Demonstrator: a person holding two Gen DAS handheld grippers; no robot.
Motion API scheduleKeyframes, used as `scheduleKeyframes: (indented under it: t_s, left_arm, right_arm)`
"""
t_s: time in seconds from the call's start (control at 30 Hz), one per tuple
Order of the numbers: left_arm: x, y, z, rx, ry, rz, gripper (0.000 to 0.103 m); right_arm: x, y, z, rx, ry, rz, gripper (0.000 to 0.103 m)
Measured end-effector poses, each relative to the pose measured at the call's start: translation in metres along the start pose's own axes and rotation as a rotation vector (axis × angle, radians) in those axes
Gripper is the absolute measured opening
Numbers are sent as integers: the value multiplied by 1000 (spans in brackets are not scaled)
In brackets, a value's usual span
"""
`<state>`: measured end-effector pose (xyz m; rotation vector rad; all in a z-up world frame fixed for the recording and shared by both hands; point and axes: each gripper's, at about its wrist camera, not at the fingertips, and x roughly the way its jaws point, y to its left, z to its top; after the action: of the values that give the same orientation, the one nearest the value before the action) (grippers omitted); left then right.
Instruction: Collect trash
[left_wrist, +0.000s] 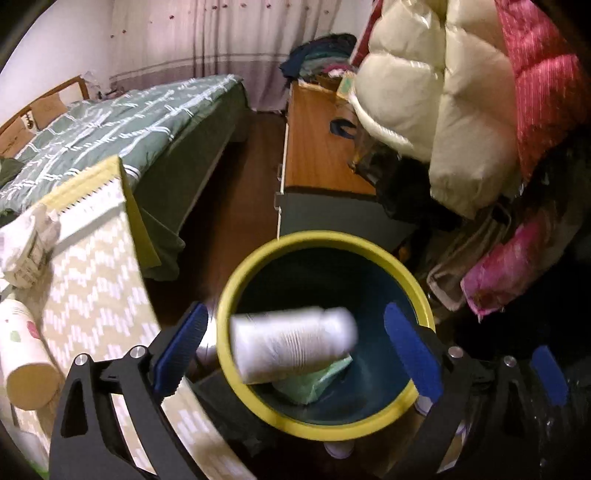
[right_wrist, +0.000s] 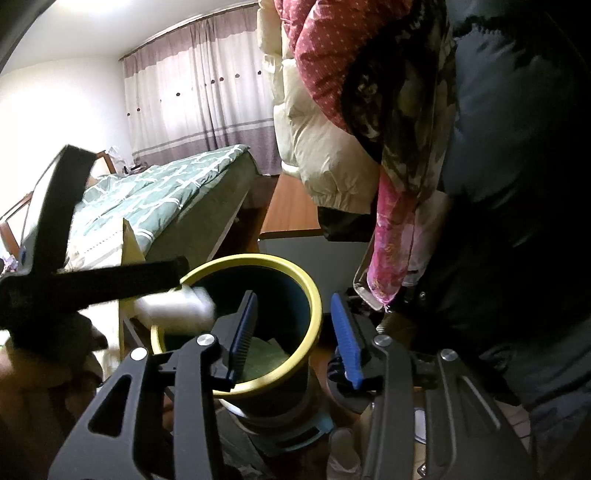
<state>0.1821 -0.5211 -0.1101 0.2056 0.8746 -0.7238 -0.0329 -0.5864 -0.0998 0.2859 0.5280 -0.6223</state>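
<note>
Left gripper (left_wrist: 291, 352) with its blue-padded jaws spread wide, poised directly above a round waste bin (left_wrist: 424, 295) with a yellow rim and a dark blue interior. A white ribbed plastic bottle (left_wrist: 291, 343), blurred, lies sideways between the jaws over the bin's mouth; neither pad touches it. Beneath the bottle, at the bottom of the bin, sits a pale green crumpled wrapper (left_wrist: 314, 380). To the left of this gripper a table under a yellow-and-white patterned cloth (left_wrist: 96, 280) carries a crumpled white paper (left_wrist: 29, 251) and a paper cup (left_wrist: 26, 358) lying on its side. Right gripper (right_wrist: 291, 339), jaws parted partway, straddling the near wall of the same waste bin (right_wrist: 312, 291): its left pad is inside the rim, its right pad outside; whether the pads press on the wall cannot be told. In this view the white bottle (right_wrist: 173, 306) is at the bin's left rim, below the black frame of the left gripper (right_wrist: 92, 280), and green paper (right_wrist: 266, 358) shows inside the bin. Beyond both grippers stand a bed with a green quilt (left_wrist: 110, 129), a wooden cabinet top (left_wrist: 314, 147), a dark wooden floor and a long curtain (right_wrist: 192, 92). To the right hang a cream puffer jacket (left_wrist: 424, 92) and pink garments (left_wrist: 535, 74).
</note>
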Motion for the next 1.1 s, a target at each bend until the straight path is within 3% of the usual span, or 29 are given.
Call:
scheduleKeyframes:
  t_s: [0.23,0.43,0.7,0.87,1.1]
  left_arm:
    - [-69,29,-10,-31,-115,-17,98]
    - [-139,74,-36,-75,-211,27,98]
    - [-233,157,-88,-163,-338,213,98]
    - [-272,208,-129,-228,-347,320,98]
    - [-302,268,-177,-338,-331,399,98]
  right_arm:
    - [-3,15,0,-22,-3,26,44]
    - [-7,41,-2,-62,2,73,44]
    - [-10,99,-6,-140,28,193,44]
    - [-13,147,-12,-197,51,280,44]
    - [-13,217,-27,-275,106,410,44]
